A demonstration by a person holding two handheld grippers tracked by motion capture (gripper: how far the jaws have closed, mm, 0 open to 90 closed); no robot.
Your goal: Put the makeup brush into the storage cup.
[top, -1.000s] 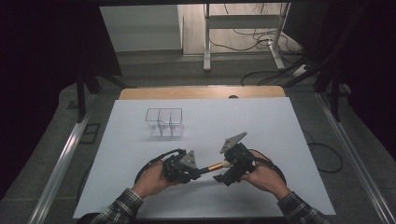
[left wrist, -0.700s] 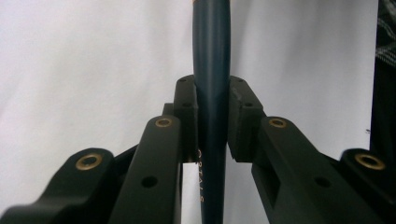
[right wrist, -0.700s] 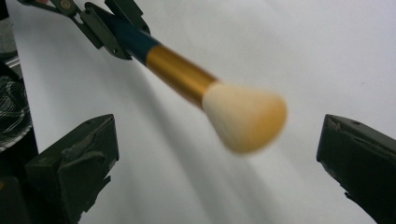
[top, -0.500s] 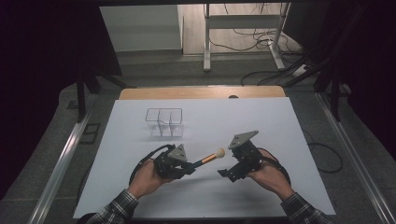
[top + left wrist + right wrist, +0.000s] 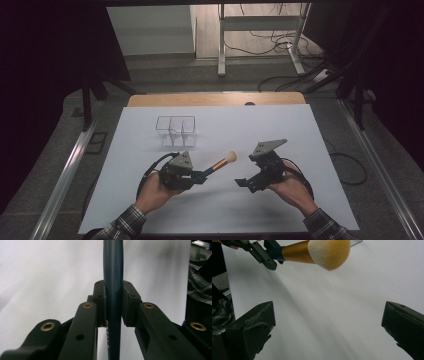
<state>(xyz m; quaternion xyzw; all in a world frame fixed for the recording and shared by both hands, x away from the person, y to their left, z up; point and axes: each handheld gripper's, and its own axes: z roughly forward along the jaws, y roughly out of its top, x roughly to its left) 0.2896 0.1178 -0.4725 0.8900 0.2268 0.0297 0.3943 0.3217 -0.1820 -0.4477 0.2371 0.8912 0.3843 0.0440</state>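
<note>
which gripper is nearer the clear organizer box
Left. The left gripper, shut on the makeup brush, sits just in front of the clear organizer box; the right gripper is farther off to its right.

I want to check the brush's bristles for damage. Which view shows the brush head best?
The right gripper view: the brush head is close and sharp there. The high view shows it small, past the left gripper. The left gripper view shows just the dark handle.

Brush (image 5: 222, 162) between tools, before rack (image 5: 176, 131)
</note>
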